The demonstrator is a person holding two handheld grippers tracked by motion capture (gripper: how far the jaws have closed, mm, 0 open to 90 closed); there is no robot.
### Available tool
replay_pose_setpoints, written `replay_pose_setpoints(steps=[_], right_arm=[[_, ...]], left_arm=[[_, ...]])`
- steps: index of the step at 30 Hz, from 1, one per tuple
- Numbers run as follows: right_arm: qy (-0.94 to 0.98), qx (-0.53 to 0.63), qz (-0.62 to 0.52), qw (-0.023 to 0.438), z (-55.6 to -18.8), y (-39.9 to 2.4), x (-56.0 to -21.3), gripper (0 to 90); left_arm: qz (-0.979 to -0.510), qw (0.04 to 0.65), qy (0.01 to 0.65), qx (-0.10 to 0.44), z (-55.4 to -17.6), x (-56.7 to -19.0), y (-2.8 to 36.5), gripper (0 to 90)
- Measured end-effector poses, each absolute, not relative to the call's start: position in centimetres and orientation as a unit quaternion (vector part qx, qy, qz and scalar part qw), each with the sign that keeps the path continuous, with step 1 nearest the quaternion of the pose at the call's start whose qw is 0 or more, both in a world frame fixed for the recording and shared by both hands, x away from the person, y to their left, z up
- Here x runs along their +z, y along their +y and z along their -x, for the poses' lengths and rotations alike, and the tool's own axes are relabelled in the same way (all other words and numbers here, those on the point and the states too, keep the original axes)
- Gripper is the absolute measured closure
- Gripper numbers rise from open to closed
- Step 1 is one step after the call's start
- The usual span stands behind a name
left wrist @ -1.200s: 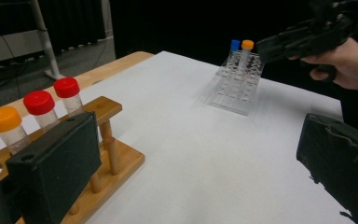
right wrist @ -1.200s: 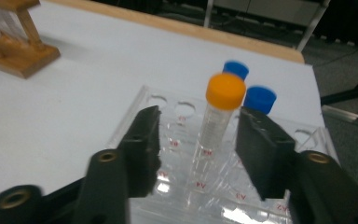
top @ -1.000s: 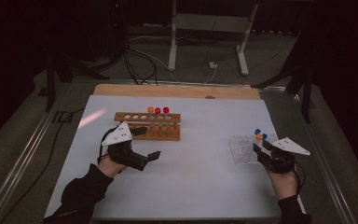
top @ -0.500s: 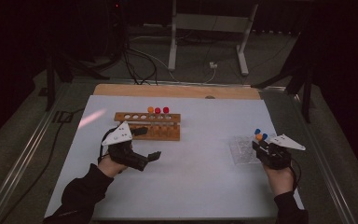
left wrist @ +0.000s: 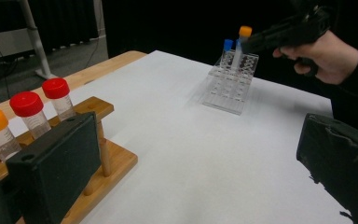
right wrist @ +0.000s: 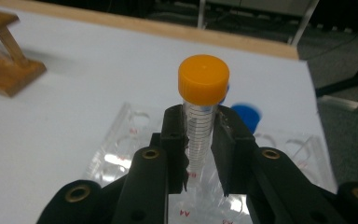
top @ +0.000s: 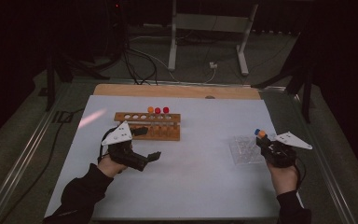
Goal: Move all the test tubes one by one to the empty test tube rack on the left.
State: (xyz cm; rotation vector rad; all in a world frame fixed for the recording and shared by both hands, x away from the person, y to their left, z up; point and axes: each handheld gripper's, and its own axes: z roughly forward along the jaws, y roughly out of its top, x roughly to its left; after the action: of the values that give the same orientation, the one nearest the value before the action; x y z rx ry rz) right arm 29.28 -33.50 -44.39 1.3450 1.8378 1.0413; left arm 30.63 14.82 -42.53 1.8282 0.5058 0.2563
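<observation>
Right gripper has just been closing, with the orange-capped tube between its jaws; in the right gripper view the jaws are clamped on the clear graduated body just below the cap. The tube stands upright in the clear plastic rack, which sits on the white table at the near right, just left of the right hand. A blue-capped tube stands in the same rack, just beyond the held one. Left gripper is held at the near left, just in front of the wooden rack; its jaws stand wide apart with nothing between them, one jaw close against the wooden rack's near side in the left gripper view. The wooden rack holds one orange-capped and two red-capped tubes upright at its right half; the holes towards its left end are open. The two racks lie well apart across the table.
</observation>
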Motion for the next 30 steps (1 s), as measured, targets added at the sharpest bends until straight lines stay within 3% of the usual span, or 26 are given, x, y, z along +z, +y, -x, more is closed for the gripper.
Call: replay_pose_setpoints(steps=[7, 13, 30], right_arm=[[0.694, 0.406, -0.488, 0.340, -28.4, -33.1, -42.5, 74.4], [0.704, 0.435, -0.449, 0.336, -27.3, -31.4, -40.6, 74.5], [0.777, 0.463, -0.355, 0.235, -27.6, -23.6, -42.1, 74.4]], left_arm=[[-0.784, 0.574, 0.211, 0.106, -30.5, -42.5, 14.7, 0.5], [-0.785, 0.574, 0.208, 0.103, -30.4, -42.4, 14.4, 0.5], [-0.799, 0.562, 0.200, 0.083, -30.0, -42.1, 13.1, 0.6]])
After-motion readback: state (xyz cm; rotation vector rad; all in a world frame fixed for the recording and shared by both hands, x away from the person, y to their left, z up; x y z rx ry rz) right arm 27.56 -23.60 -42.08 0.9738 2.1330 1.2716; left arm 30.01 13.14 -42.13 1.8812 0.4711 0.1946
